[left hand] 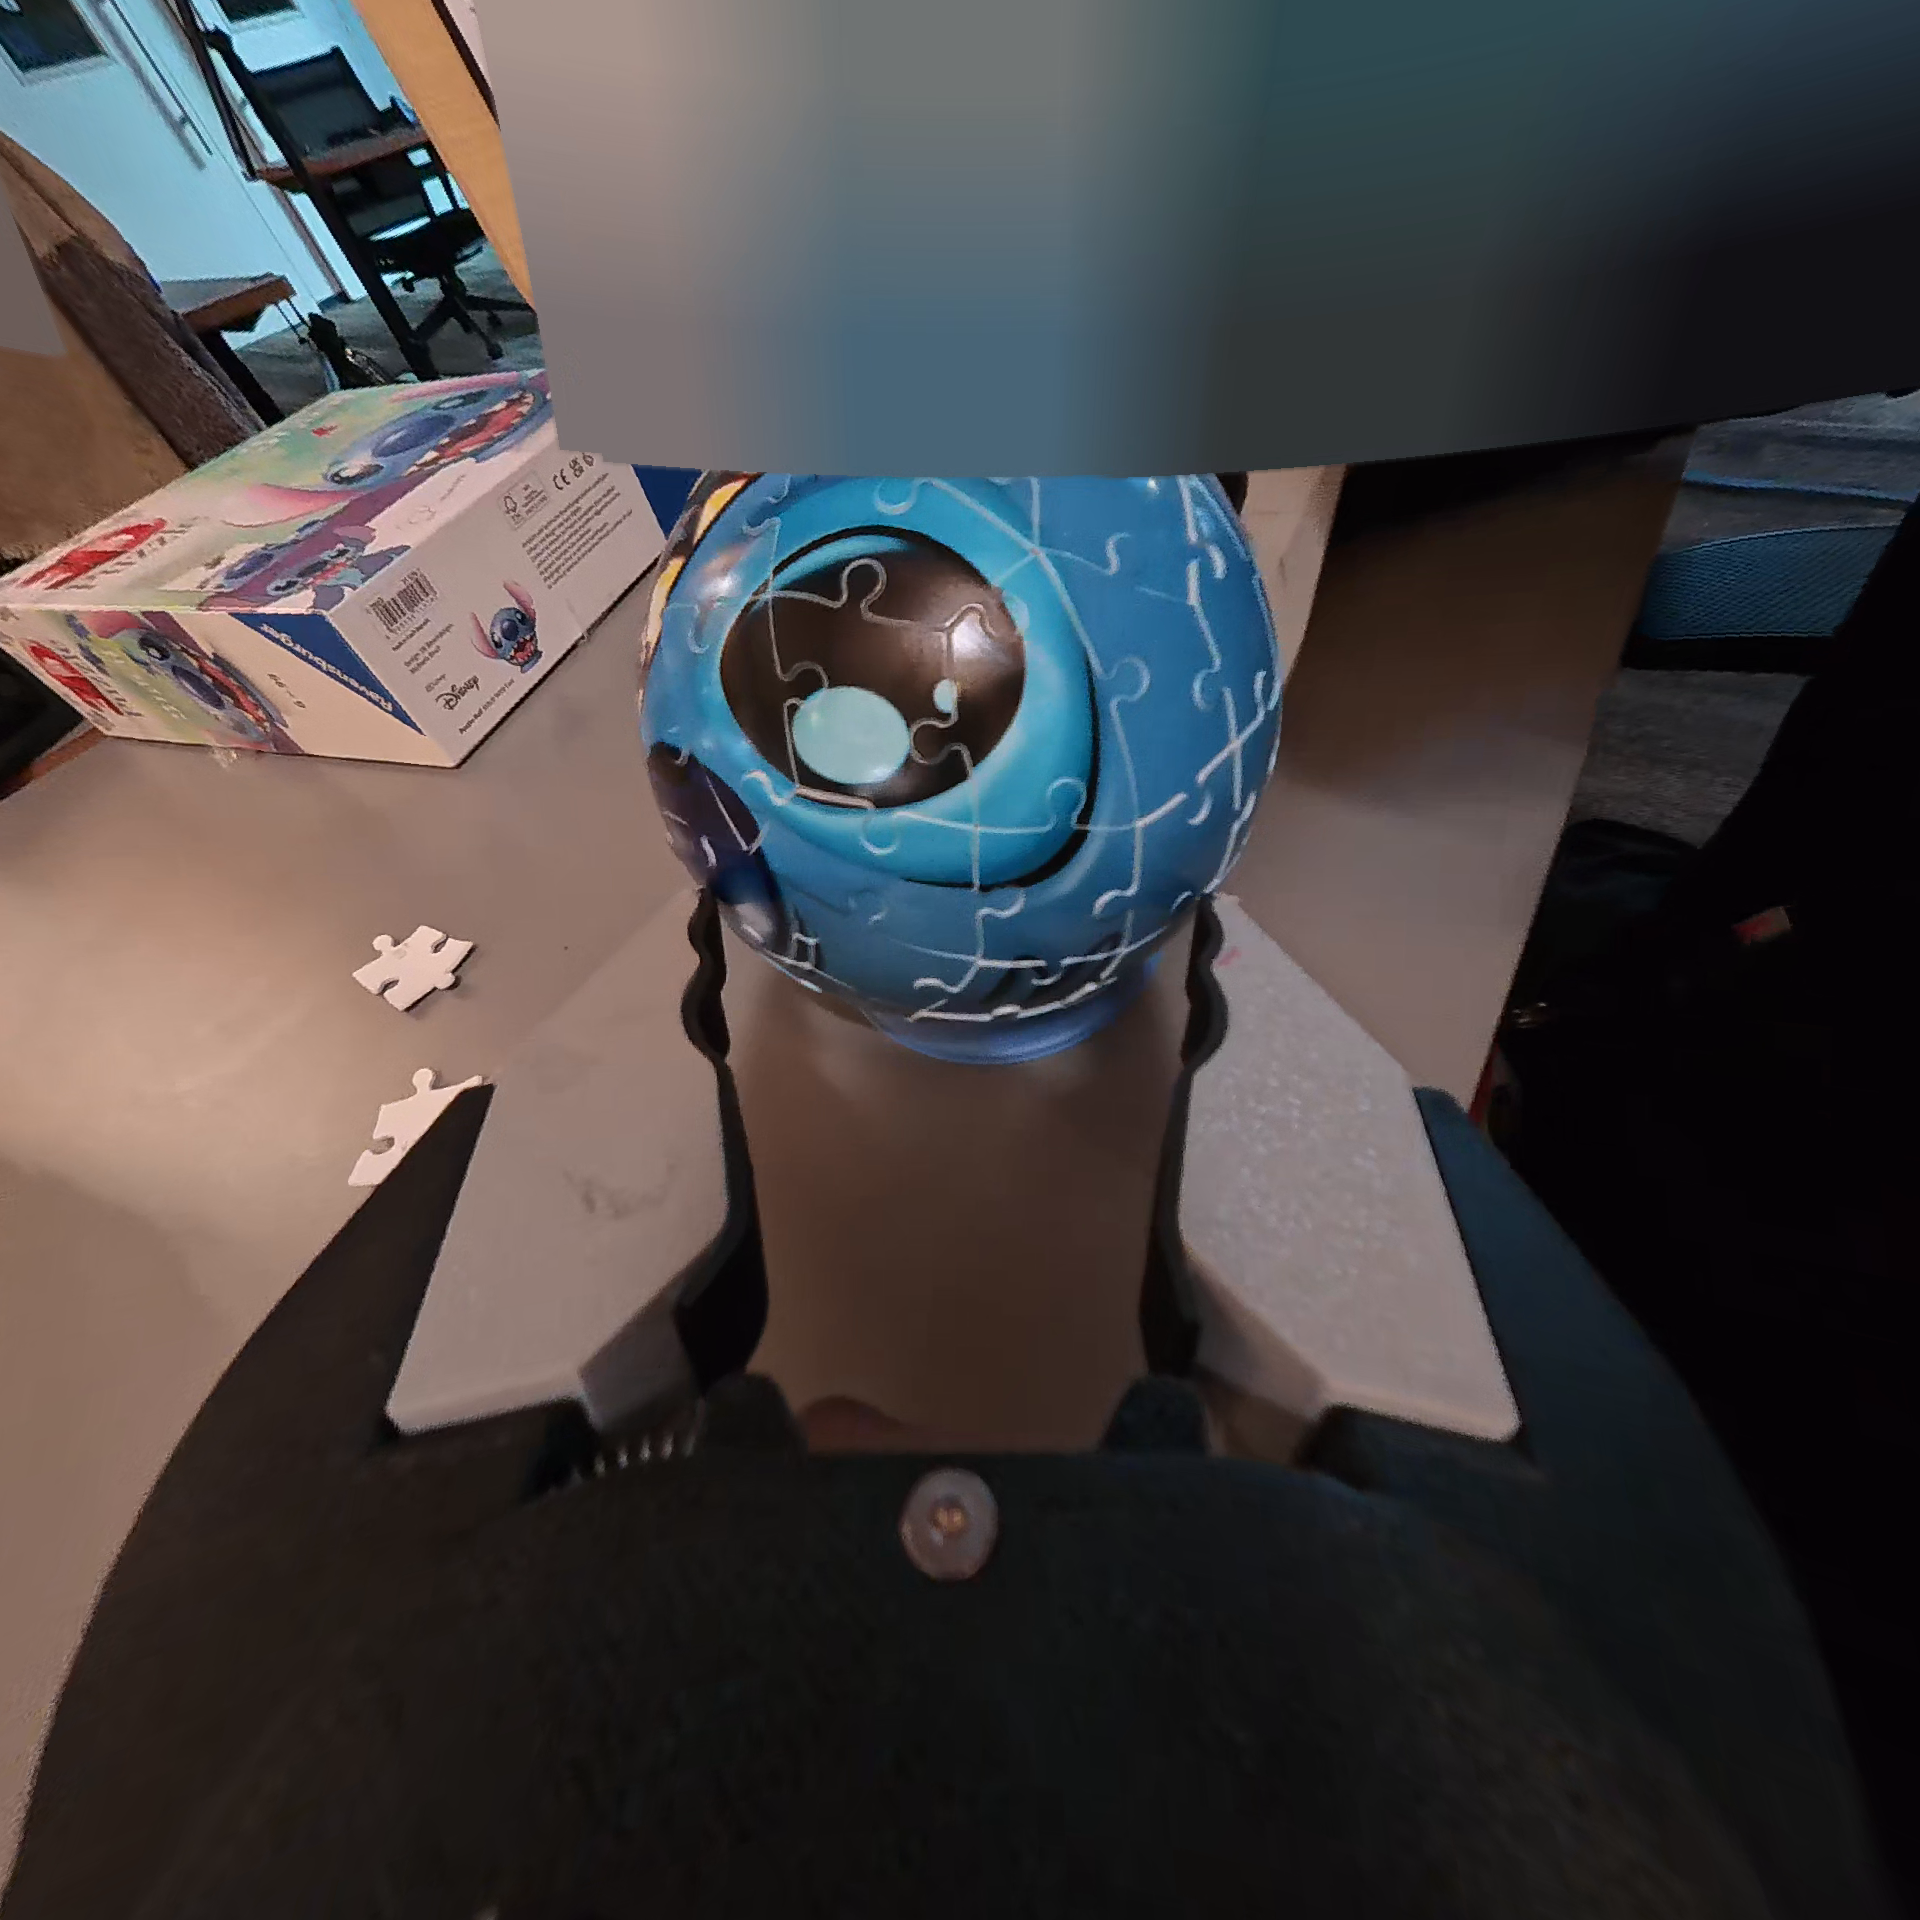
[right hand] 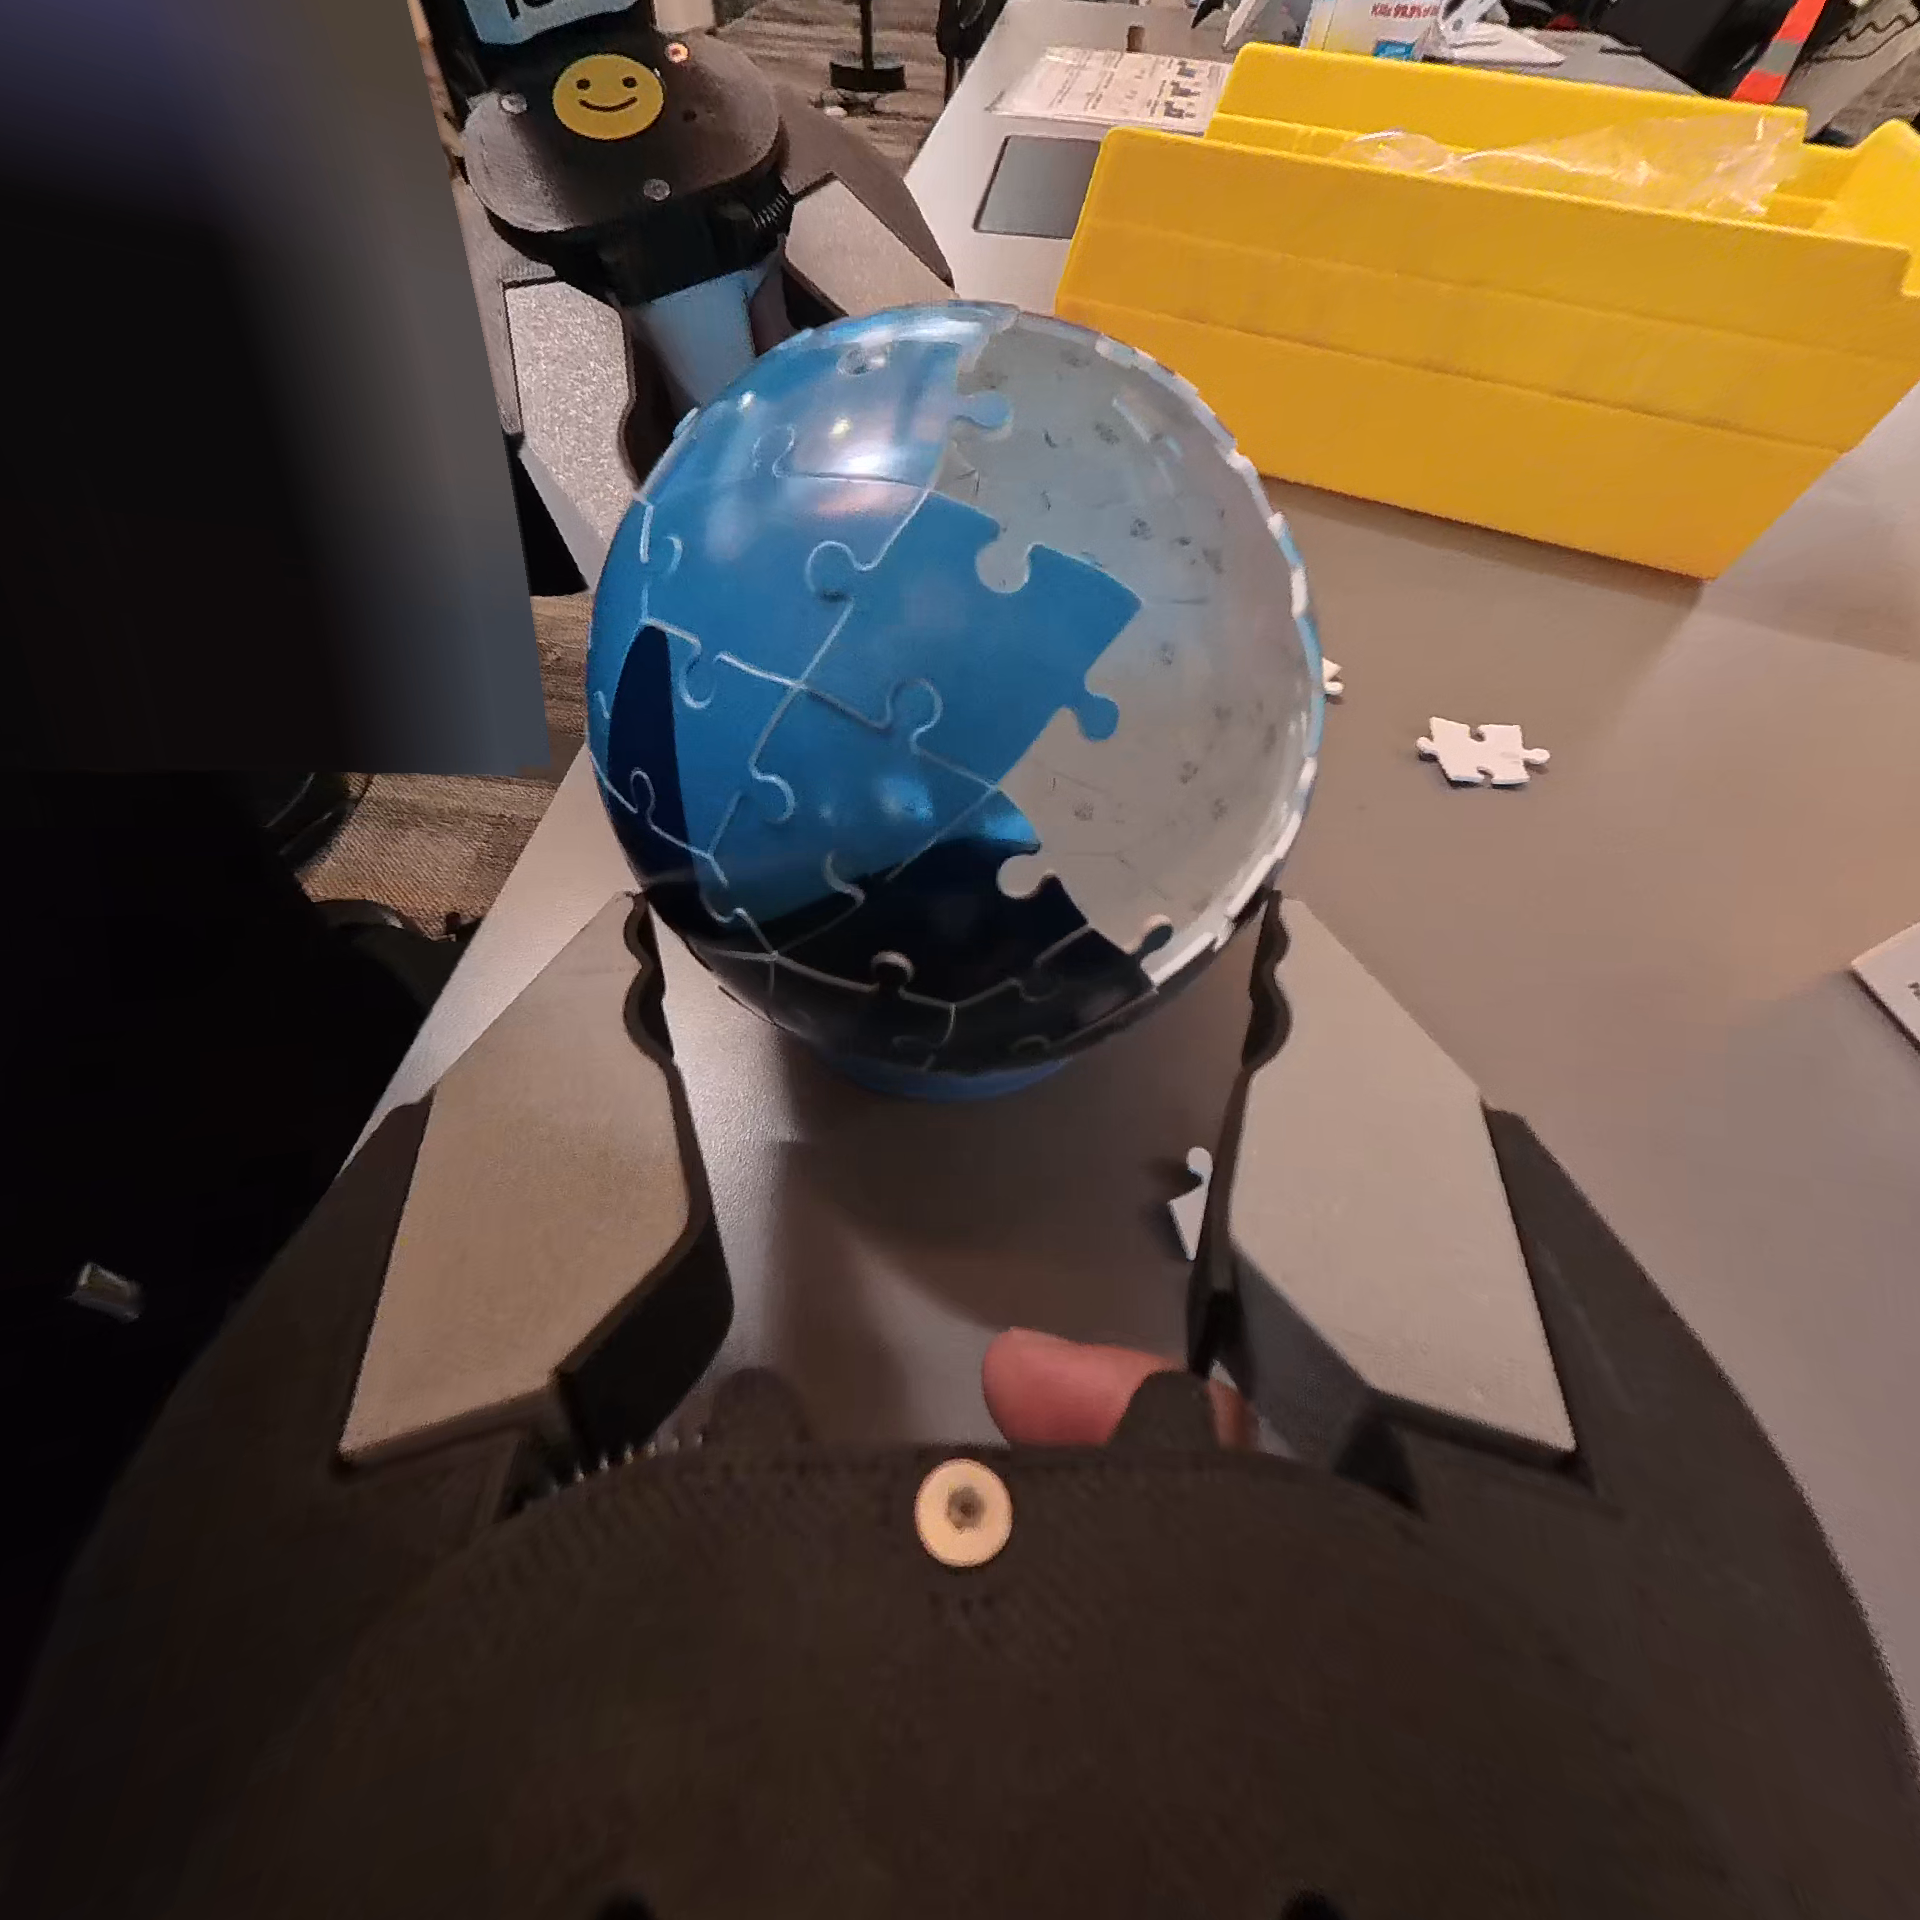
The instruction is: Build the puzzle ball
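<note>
We see the shiny round puzzle ball (right hand: 883, 727) mid-frame, with a smooth gap where pieces are missing. Our left gripper (left hand: 951, 925) and right gripper (right hand: 951, 914) are wide open, holding nothing. Flat white pieces (left hand: 412, 966) lie at left.

Grey table (left hand: 260, 1039) with puzzle parts.
On it: ball (left hand: 961, 758) on its stand, box (left hand: 312, 613), loose white pieces (left hand: 412, 966), yellow bins (right hand: 1475, 301).

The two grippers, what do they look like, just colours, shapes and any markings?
Both are handheld tools with a rough black body, a round silver screw at its centre, and a small coil spring. Each left gripper and right gripper carries grey angular finger plates edged with thin, wavy black pads. Seen in the right wrist view, the left gripper's body bears a yellow smiley sticker.
</note>
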`<state>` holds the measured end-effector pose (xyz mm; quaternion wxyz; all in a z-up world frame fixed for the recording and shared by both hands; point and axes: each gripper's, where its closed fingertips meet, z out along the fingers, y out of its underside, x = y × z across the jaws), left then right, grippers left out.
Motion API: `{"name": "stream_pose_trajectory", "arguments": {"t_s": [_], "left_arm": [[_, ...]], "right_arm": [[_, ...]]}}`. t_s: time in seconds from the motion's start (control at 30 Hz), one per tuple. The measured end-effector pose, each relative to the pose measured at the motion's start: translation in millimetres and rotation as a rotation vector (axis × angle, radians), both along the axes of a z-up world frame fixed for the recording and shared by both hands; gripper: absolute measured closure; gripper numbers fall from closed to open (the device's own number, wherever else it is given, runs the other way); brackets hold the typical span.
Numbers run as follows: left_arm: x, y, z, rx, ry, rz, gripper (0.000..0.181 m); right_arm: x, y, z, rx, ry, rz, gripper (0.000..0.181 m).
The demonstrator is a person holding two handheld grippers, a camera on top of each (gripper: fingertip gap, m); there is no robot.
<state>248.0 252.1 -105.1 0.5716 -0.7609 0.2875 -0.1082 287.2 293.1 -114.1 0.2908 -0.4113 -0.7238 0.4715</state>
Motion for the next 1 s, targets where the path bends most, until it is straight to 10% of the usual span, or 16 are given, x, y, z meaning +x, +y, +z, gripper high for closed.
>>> {"name": "stream_pose_trajectory", "arguments": {"t_s": [0.33,0.5,1.0], "left_arm": [[-1.1,-5.0,3.7,0.023,-0.008,-0.011,0.096],[-14.4,-14.0,5.1,0.032,-0.005,0.024,0.096],[-82.0,-11.8,55.4,-0.028,0.027,0.286,0.114]], "right_arm": [[6.9,6.6,7.2,0.036,0.013,-0.016,0.072],[43.4,74.9,17.0,0.164,0.016,-0.200,0.090],[50.7,116.7,-54.4,0.134,-0.398,-0.317,0.123]]}}
